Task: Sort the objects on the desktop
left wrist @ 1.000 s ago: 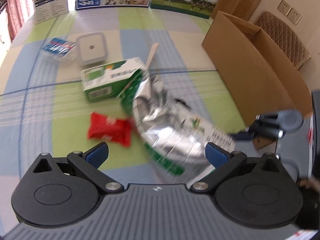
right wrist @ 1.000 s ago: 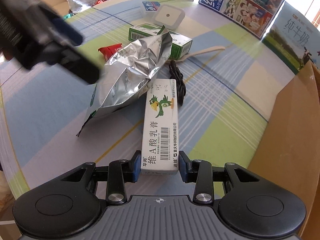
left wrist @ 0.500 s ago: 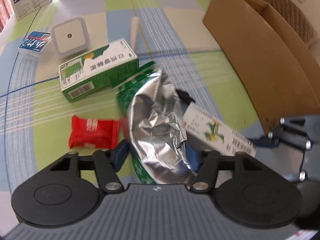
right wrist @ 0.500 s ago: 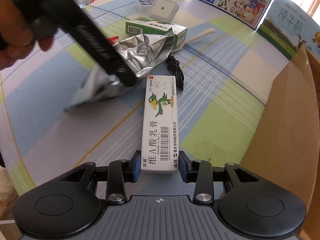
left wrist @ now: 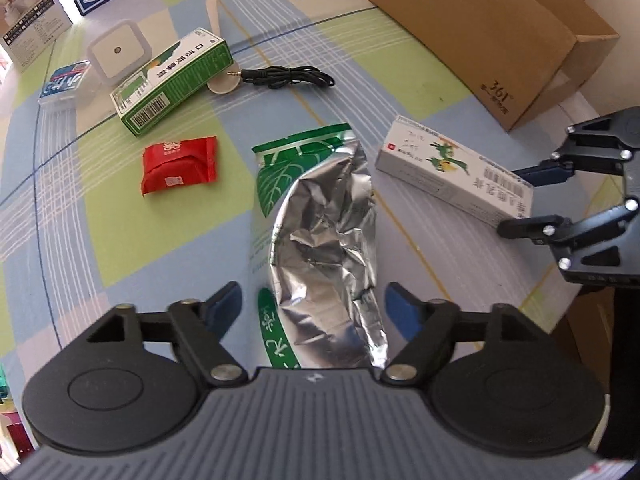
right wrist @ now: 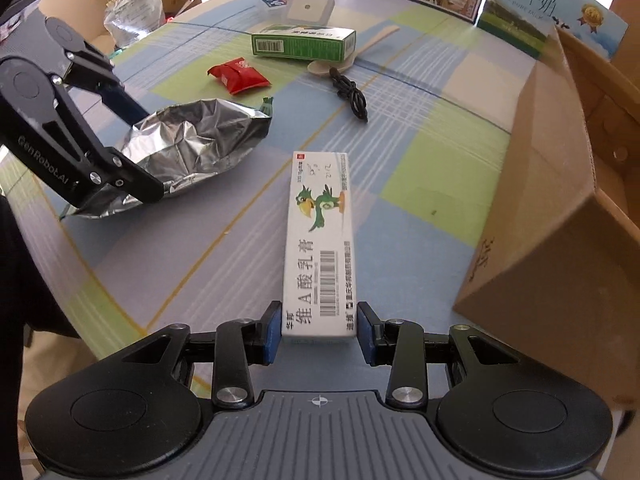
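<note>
The right gripper [right wrist: 318,334] pinches the near end of the ointment box [right wrist: 320,240], whose long axis runs straight ahead of it; the cardboard box [right wrist: 560,200] lies to its right (probably the destination). The left gripper [left wrist: 314,310], spread, straddles the foil bag [left wrist: 328,240].

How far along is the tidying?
Barely started. The cardboard box shows nothing sorted, though its inside is mostly hidden. In hand: the right gripper brackets the ointment box; the left gripper is open around the foil bag. Red packet, green box and cable remain.
</note>
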A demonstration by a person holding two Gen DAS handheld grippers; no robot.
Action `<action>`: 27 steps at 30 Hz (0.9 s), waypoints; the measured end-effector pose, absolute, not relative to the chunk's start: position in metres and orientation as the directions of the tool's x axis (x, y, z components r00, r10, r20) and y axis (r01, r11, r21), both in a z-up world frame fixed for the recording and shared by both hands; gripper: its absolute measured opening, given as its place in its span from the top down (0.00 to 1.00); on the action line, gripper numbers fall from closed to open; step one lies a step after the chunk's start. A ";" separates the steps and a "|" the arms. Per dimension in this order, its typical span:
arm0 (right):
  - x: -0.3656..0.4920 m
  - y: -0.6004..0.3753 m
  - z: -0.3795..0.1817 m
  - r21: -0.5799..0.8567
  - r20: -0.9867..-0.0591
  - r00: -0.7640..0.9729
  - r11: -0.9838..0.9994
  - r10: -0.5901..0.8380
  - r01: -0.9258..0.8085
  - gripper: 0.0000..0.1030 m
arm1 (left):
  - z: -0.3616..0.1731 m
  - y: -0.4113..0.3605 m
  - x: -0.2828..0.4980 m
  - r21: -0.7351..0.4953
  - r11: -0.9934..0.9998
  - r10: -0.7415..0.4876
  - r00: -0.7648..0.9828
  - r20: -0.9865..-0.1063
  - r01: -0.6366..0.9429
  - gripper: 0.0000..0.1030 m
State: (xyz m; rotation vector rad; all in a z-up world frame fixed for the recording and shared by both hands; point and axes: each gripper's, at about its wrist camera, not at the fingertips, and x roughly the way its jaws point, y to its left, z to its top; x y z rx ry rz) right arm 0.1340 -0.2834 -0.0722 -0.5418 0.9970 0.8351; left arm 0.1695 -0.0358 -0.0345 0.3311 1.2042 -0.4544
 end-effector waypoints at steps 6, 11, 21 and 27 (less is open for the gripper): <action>0.133 -0.279 -0.071 -0.037 -0.877 0.304 0.578 0.373 -0.815 0.45 | -0.045 -0.046 0.181 0.030 0.866 -0.137 0.294 -0.946 0.499 0.22; 0.139 -0.275 -0.075 -0.023 -0.870 0.300 0.577 0.390 -0.817 0.45 | -0.056 -0.049 0.185 0.018 0.867 -0.143 0.283 -0.948 0.498 0.28; 0.147 -0.268 -0.080 0.004 -0.861 0.293 0.582 0.415 -0.813 0.45 | -0.051 -0.040 0.175 -0.004 0.876 -0.166 0.293 -0.942 0.482 0.55; 0.149 -0.264 -0.082 0.005 -0.864 0.289 0.580 0.412 -0.815 0.45 | -0.054 -0.034 0.172 -0.026 0.883 -0.180 0.287 -0.941 0.468 0.47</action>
